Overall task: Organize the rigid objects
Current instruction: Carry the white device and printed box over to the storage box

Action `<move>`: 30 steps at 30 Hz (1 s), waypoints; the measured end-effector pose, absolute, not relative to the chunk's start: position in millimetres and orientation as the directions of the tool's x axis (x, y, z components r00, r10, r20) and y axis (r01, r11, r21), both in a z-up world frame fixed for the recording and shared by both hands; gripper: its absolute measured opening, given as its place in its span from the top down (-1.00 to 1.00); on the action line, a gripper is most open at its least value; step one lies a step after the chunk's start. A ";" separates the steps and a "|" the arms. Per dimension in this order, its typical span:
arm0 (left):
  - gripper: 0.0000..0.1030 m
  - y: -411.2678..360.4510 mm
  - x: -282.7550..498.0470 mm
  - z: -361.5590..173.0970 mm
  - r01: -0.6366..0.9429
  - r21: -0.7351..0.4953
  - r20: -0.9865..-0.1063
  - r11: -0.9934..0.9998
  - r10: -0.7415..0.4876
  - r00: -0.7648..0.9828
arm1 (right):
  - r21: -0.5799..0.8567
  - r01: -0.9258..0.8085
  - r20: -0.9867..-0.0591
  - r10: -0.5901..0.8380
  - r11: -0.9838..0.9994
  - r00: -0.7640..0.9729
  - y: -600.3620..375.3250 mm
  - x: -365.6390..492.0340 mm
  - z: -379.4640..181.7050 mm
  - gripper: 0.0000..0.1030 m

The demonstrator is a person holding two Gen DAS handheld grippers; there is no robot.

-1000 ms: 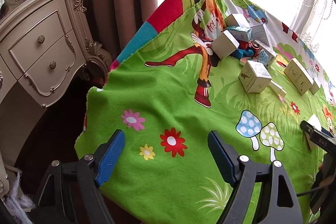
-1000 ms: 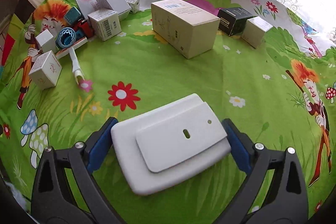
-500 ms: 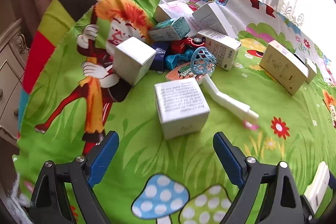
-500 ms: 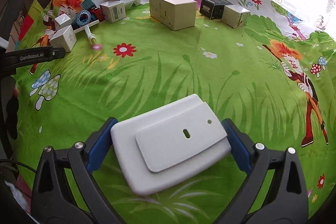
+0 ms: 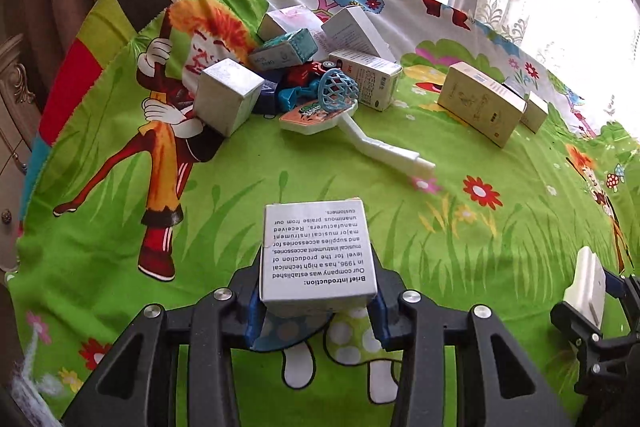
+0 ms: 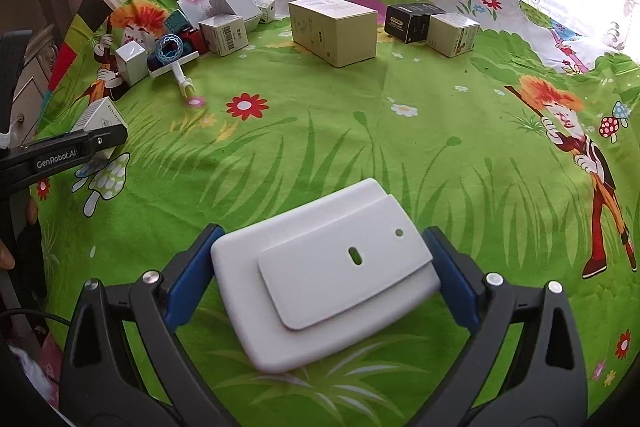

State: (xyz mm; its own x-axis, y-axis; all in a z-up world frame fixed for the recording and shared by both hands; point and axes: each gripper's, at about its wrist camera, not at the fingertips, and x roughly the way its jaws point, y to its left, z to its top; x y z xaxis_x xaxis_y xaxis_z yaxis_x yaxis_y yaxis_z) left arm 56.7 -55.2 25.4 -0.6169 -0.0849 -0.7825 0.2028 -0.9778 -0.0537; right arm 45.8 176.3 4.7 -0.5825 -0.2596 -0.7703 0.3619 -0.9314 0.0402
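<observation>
A small white box with printed text (image 5: 316, 247) sits between the blue pads of my left gripper (image 5: 316, 311), whose jaws are closing, with both pads against the box's sides. It rests low over the green cartoon cloth (image 5: 400, 227). The right wrist view shows this box (image 6: 102, 115) at the far left beside a left fingertip (image 6: 96, 141). My right gripper (image 6: 320, 247) is shut on a flat white plastic piece (image 6: 320, 291) and held above the cloth. The left wrist view shows that piece (image 5: 586, 279) edge-on at the lower right.
A pile at the back left holds several small boxes, a red toy car (image 5: 304, 75) and a blue net toy on a white handle (image 5: 336, 91). A beige box (image 6: 334, 27), a black box (image 6: 412, 21) and a cream box (image 6: 452, 35) stand at the back.
My left gripper moved forward to the printed box and its jaws closed in around it. The right gripper drew back from the boxes, still holding the white piece.
</observation>
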 end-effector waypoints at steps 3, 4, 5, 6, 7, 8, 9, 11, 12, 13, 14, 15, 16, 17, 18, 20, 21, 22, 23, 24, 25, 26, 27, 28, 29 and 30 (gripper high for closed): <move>0.16 -51.2 67.8 27.0 0.181 -0.059 -0.779 -0.982 -0.068 -0.624 | 0.026 0.355 -0.769 -0.246 -0.934 -0.590 175.1 46.5 4.9 -0.92; 0.16 -50.3 70.4 28.1 0.177 -0.064 -0.777 -0.982 -0.063 -0.626 | 0.020 0.352 -0.768 -0.240 -0.936 -0.594 175.1 47.0 5.2 -0.92; 0.16 -48.3 68.7 28.3 0.173 -0.070 -0.777 -0.982 -0.055 -0.627 | 0.015 0.350 -0.766 -0.236 -0.936 -0.597 175.1 47.4 5.5 -0.92; 0.16 -47.3 70.9 29.2 0.169 -0.077 -0.776 -0.983 -0.047 -0.629 | 0.012 0.348 -0.765 -0.232 -0.937 -0.601 175.3 47.7 5.8 -0.92; 0.16 -45.6 73.3 30.0 0.164 -0.082 -0.773 -0.983 -0.041 -0.633 | 0.008 0.343 -0.764 -0.227 -0.939 -0.604 175.8 47.7 6.2 -0.92; 0.16 -42.9 72.4 30.5 0.156 -0.083 -0.770 -0.984 -0.036 -0.636 | 0.004 0.336 -0.763 -0.220 -0.942 -0.608 176.5 48.1 6.7 -0.92; 0.16 -41.5 76.7 32.0 0.148 -0.081 -0.767 -0.986 -0.033 -0.640 | 0.001 0.328 -0.760 -0.214 -0.945 -0.613 177.3 49.0 7.8 -0.92; 0.16 -37.4 82.5 33.9 0.131 -0.079 -0.762 -0.988 -0.025 -0.647 | 0.004 0.312 -0.753 -0.209 -0.950 -0.624 179.7 52.9 11.0 -0.92; 0.16 -35.4 85.9 34.8 0.123 -0.075 -0.759 -0.990 -0.023 -0.650 | 0.015 0.306 -0.750 -0.213 -0.952 -0.626 181.8 55.6 12.5 -0.92; 0.16 -33.7 89.6 35.5 0.115 -0.071 -0.757 -0.991 -0.022 -0.654 | 0.029 0.299 -0.750 -0.218 -0.954 -0.624 183.8 58.3 13.3 -0.92; 0.16 -32.3 93.2 35.9 0.108 -0.067 -0.755 -0.992 -0.020 -0.656 | 0.043 0.292 -0.751 -0.224 -0.955 -0.621 185.6 61.4 13.8 -0.92; 0.16 -31.2 96.9 36.0 0.102 -0.066 -0.754 -0.993 -0.017 -0.656 | 0.053 0.285 -0.753 -0.226 -0.957 -0.618 186.8 64.9 14.3 -0.92; 0.16 -30.6 100.1 35.7 0.097 -0.067 -0.755 -0.993 -0.013 -0.656 | 0.059 0.282 -0.753 -0.229 -0.958 -0.617 187.6 68.3 14.8 -0.92; 0.16 -30.3 103.4 35.4 0.093 -0.068 -0.756 -0.993 -0.010 -0.655 | 0.063 0.281 -0.752 -0.231 -0.958 -0.617 187.7 72.3 15.5 -0.92; 0.16 -30.2 107.0 35.3 0.089 -0.070 -0.756 -0.994 -0.006 -0.655 | 0.065 0.281 -0.752 -0.233 -0.957 -0.617 187.5 76.3 16.3 -0.92; 0.16 -29.2 113.1 35.6 0.081 -0.071 -0.755 -0.994 0.000 -0.655 | 0.063 0.282 -0.749 -0.232 -0.957 -0.621 186.7 83.9 18.5 -0.92; 0.16 -28.8 116.0 36.2 0.077 -0.071 -0.754 -0.994 0.003 -0.657 | 0.062 0.282 -0.746 -0.232 -0.957 -0.624 186.0 88.0 19.8 -0.92; 0.16 -28.3 119.0 36.8 0.073 -0.070 -0.752 -0.995 0.005 -0.659 | 0.062 0.284 -0.743 -0.234 -0.957 -0.626 185.3 92.0 21.2 -0.92; 0.16 -27.7 121.9 37.7 0.069 -0.070 -0.750 -0.995 0.007 -0.662 | 0.061 0.286 -0.740 -0.236 -0.956 -0.629 184.3 96.0 22.7 -0.92; 0.16 -27.1 124.9 38.7 0.065 -0.070 -0.748 -0.995 0.010 -0.664 | 0.059 0.288 -0.737 -0.236 -0.956 -0.633 183.1 100.1 24.5 -0.92; 0.16 -26.7 128.1 39.8 0.061 -0.071 -0.745 -0.996 0.012 -0.667 | 0.056 0.291 -0.734 -0.237 -0.955 -0.636 181.9 104.1 26.2 -0.92; 0.16 -26.1 131.3 40.9 0.057 -0.072 -0.743 -0.996 0.015 -0.669 | 0.054 0.295 -0.732 -0.239 -0.954 -0.638 180.6 108.5 28.2 -0.92; 0.16 -25.3 134.8 42.2 0.053 -0.072 -0.740 -0.996 0.018 -0.672 | 0.051 0.299 -0.729 -0.241 -0.953 -0.641 179.5 113.2 30.1 -0.92; 0.16 -24.4 138.3 43.5 0.048 -0.072 -0.737 -0.996 0.021 -0.675 | 0.050 0.304 -0.725 -0.243 -0.952 -0.644 178.4 118.0 32.2 -0.92; 0.16 -23.3 142.0 44.9 0.043 -0.072 -0.735 -0.997 0.024 -0.678 | 0.047 0.308 -0.721 -0.246 -0.950 -0.647 177.2 123.2 34.5 -0.92; 0.16 -21.8 145.9 46.5 0.036 -0.071 -0.732 -0.997 0.027 -0.681 | 0.045 0.313 -0.718 -0.248 -0.949 -0.650 176.2 128.6 36.8 -0.92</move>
